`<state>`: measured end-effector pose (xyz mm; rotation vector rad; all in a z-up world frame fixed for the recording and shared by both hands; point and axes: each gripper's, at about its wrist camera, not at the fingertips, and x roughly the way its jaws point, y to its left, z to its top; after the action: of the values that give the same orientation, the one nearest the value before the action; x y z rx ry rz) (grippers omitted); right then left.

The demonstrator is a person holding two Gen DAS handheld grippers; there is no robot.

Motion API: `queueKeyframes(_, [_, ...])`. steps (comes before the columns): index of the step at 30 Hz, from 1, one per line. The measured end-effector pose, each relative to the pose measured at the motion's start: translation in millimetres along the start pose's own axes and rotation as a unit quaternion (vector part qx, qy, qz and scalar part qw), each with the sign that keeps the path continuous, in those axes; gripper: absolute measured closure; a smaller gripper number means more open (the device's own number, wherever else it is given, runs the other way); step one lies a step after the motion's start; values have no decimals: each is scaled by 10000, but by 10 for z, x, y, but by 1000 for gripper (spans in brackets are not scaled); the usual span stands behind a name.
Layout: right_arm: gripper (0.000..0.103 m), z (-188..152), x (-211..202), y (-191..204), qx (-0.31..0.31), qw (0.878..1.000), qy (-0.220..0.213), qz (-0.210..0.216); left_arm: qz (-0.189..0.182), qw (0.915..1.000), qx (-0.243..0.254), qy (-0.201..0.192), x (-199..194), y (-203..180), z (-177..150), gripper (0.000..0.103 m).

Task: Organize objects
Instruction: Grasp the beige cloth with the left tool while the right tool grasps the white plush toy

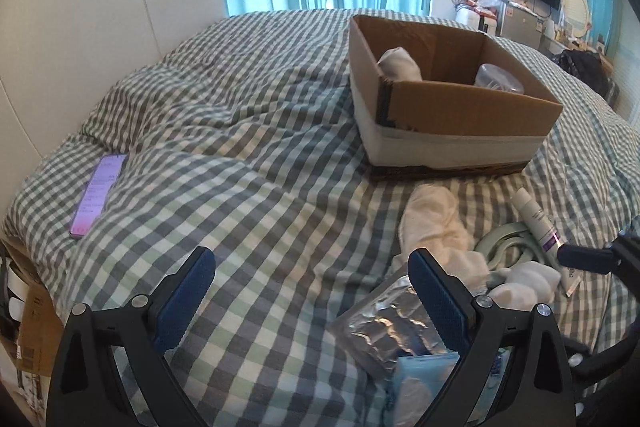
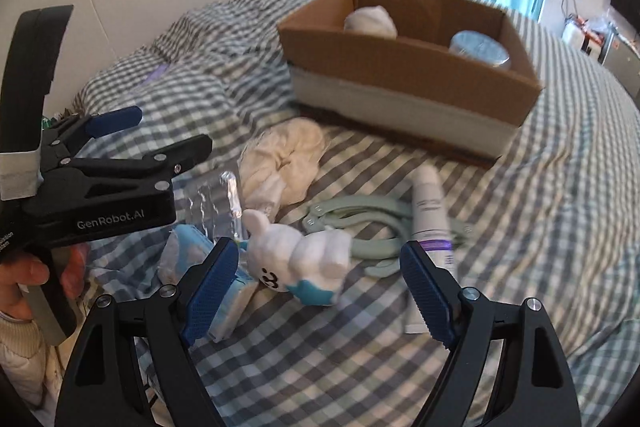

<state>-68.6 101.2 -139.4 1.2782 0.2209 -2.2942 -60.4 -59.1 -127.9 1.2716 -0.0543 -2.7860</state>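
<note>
- The phone (image 1: pixel 97 195) lies far left on the checked bed (image 1: pixel 248 155), well apart from the other things.
- The left gripper (image 1: pixel 312 291) has its fingers wide apart and holds nothing; its right finger is over a silver foil packet (image 1: pixel 384 327).
- A cream cloth (image 2: pixel 280 163) lies near the front of the cardboard box (image 2: pixel 400 75).
- The box stands on the bed; inside are a rolled white cloth (image 2: pixel 370 21) and a clear round container (image 2: pixel 480 49).
- A white bunny toy (image 2: pixel 296 251) lies between the spread fingers of the right gripper (image 2: pixel 316 291), which grips nothing.
- Green hangers (image 2: pixel 360 223) lie just beside the toy, and a white tube (image 2: pixel 430 211) lies across them.
</note>
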Motion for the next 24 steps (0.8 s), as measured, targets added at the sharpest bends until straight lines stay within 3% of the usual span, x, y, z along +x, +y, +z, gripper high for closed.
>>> queueKeyframes(4, [22,-3,213,70,-84,9997,244,26,-114,9999,-68,61,71,61,-28,3])
queueKeyframes(5, [39,-3,255,75,-84,9996,282,51,-131,9999,-78,75,79,69,-31,3])
queueKeyframes(11, [40,61,50,-46,-21,9999,-66,111,-305,9994,-111,103,93,57,12,3])
queueKeyframes(17, [40,208,-284,-386,-45,9961,-553,-691,-677,9969,-90,379,246,-212,85,3])
queueKeyframes(20, [40,187,-325,-581,127,9952,-603,-762,-781,9959,143,440,324,-430,102,4])
queueKeyframes(24, [40,127,-304,-748,298,9949,-574,-778,-773,9945,389,598,485,-672,122,14])
